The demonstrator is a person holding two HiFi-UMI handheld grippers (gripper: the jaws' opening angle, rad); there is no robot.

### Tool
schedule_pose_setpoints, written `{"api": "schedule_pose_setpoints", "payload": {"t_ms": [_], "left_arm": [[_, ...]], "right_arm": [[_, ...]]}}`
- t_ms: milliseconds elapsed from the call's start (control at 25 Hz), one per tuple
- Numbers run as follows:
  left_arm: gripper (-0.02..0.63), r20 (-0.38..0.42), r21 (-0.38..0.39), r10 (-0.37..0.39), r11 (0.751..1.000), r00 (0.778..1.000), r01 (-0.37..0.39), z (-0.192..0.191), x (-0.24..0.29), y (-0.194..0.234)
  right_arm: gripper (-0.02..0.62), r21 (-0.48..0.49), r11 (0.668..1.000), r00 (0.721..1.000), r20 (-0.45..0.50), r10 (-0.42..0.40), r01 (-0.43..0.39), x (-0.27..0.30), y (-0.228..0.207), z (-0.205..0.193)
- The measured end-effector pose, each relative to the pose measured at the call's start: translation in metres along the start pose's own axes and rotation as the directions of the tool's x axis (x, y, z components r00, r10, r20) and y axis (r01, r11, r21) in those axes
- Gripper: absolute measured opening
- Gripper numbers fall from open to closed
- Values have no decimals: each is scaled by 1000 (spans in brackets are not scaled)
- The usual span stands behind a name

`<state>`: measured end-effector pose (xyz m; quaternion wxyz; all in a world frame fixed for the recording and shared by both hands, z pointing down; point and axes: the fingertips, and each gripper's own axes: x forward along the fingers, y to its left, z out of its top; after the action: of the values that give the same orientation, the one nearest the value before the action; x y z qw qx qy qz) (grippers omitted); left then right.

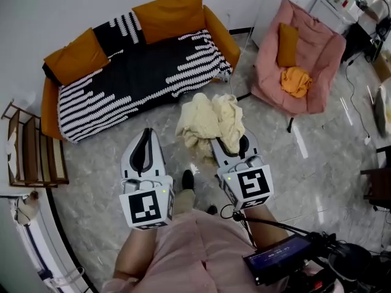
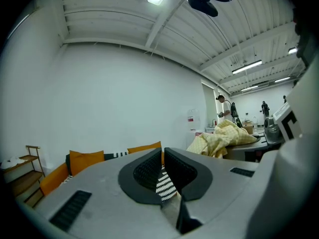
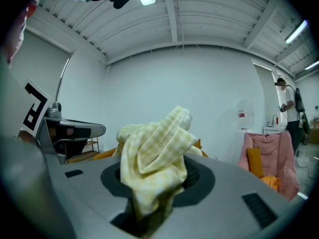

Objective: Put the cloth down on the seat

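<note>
The right hand-held gripper (image 3: 155, 185) is clenched on a bunched fold of the yellow checked cloth (image 3: 154, 143), which is probably light and limp. The left hand-held gripper (image 2: 162, 169) is closed and empty, and the sofa seat (image 1: 131, 72) lies ahead.

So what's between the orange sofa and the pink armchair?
Nothing stands there: just bare grey marbled floor between the orange sofa and the pink padded armchair, in the head view.

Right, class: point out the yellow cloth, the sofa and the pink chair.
yellow cloth (image 1: 211, 124), head view, bunched middle.
sofa (image 1: 221, 36), head view, orange armrest.
pink chair (image 1: 317, 47), head view, bare backrest.
</note>
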<state>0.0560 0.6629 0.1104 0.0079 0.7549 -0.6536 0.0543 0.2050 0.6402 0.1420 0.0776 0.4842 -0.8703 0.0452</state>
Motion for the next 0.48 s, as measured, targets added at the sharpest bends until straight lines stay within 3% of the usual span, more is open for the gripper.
{"api": "schedule_pose_setpoints", "payload": {"t_ms": [480], "left_arm": [[26, 78, 15, -3, 1000, 997, 1, 35, 101, 91]], "right_arm": [[156, -56, 998, 995, 98, 3, 3, 128, 1, 69]]}}
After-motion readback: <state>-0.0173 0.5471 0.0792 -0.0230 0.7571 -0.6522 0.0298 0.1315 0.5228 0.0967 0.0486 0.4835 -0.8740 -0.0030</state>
